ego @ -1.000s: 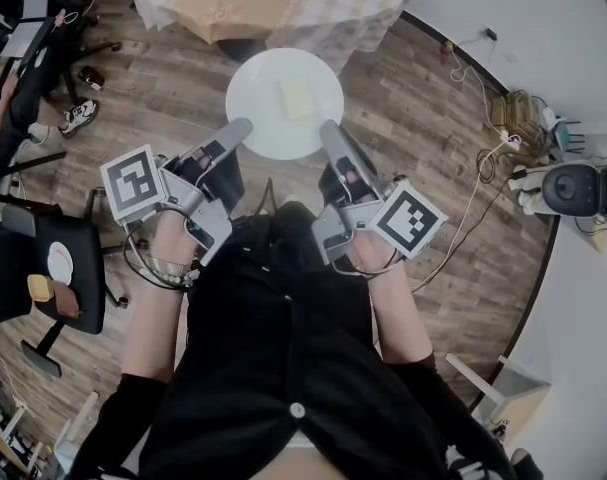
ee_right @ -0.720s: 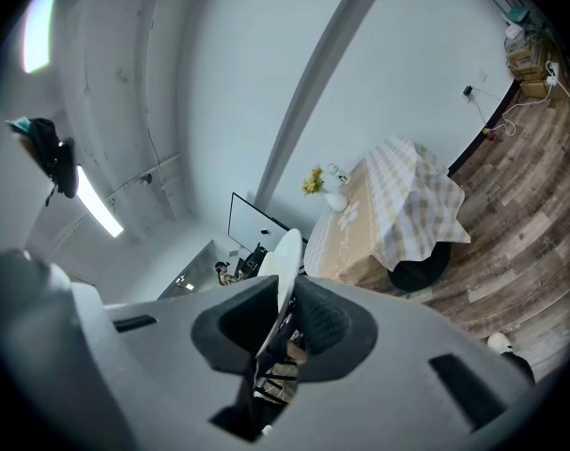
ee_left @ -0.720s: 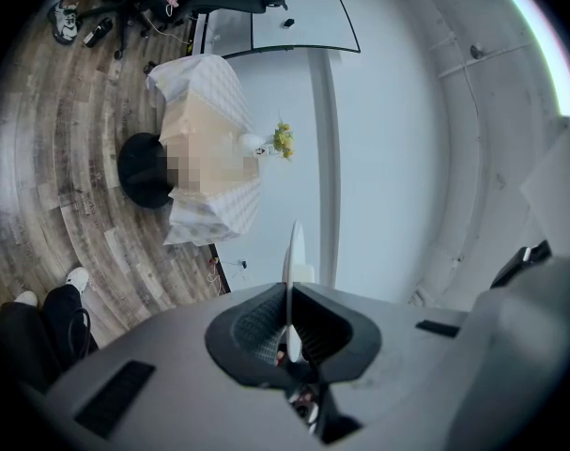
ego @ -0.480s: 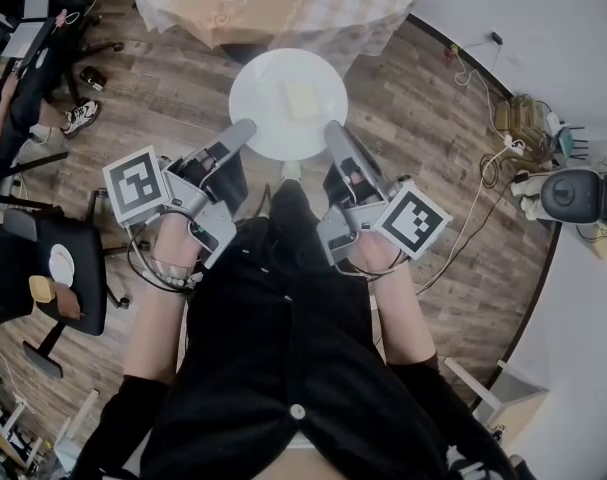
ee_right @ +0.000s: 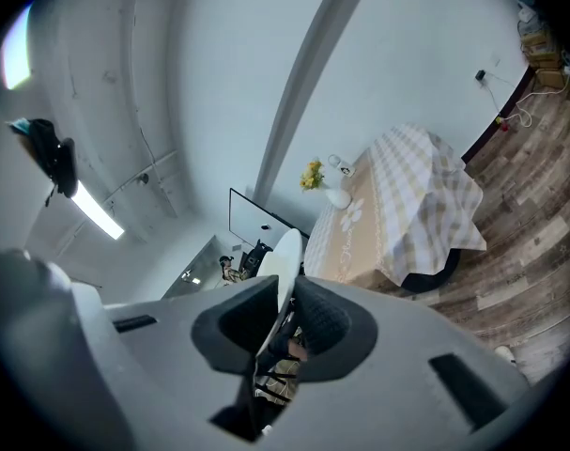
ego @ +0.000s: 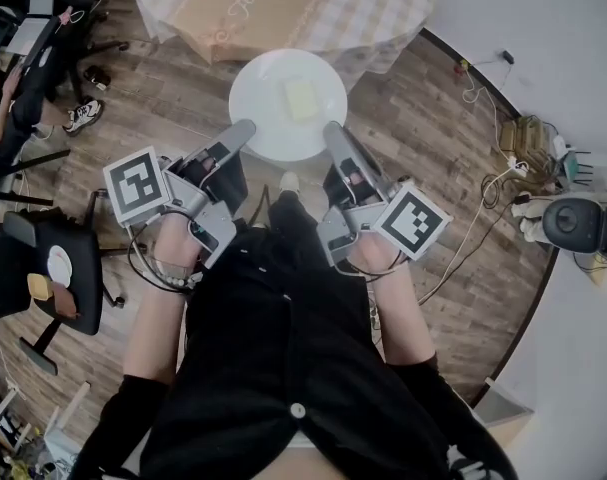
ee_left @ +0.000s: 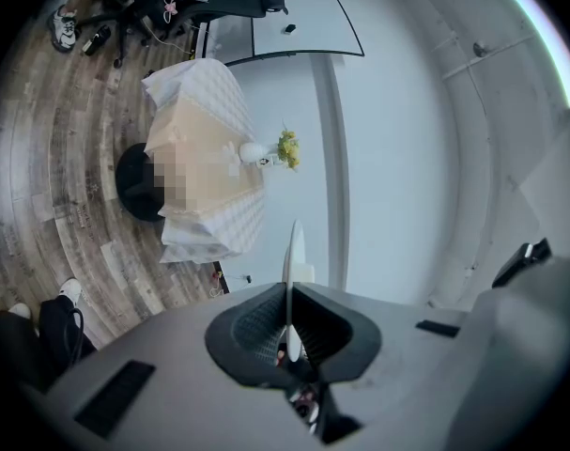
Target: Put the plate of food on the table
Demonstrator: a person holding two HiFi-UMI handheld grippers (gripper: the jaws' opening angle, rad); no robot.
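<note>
A round white plate (ego: 273, 118) carrying a pale yellow piece of food (ego: 301, 98) hangs level over the wooden floor, just short of the table (ego: 363, 8) with its checked cloth and tan runner. My left gripper (ego: 241, 131) is shut on the plate's left rim and my right gripper (ego: 331, 132) on its right rim. In the left gripper view the plate (ee_left: 292, 252) shows edge-on, pinched between the dark pads (ee_left: 256, 327). The right gripper view has the plate's rim (ee_right: 286, 252) clamped the same way, with the table (ee_right: 407, 214) ahead.
A white vase with yellow flowers (ee_left: 269, 151) stands on the table. Office chairs (ego: 43, 268) and a person's shoes (ego: 79, 115) are at the left. Cables and a power strip (ego: 503, 153) lie by the white wall on the right, near a black device (ego: 575, 194).
The table has come closer in the head view as both grippers carried the plate forward toward it. A shoe now shows under the plate's near edge.
</note>
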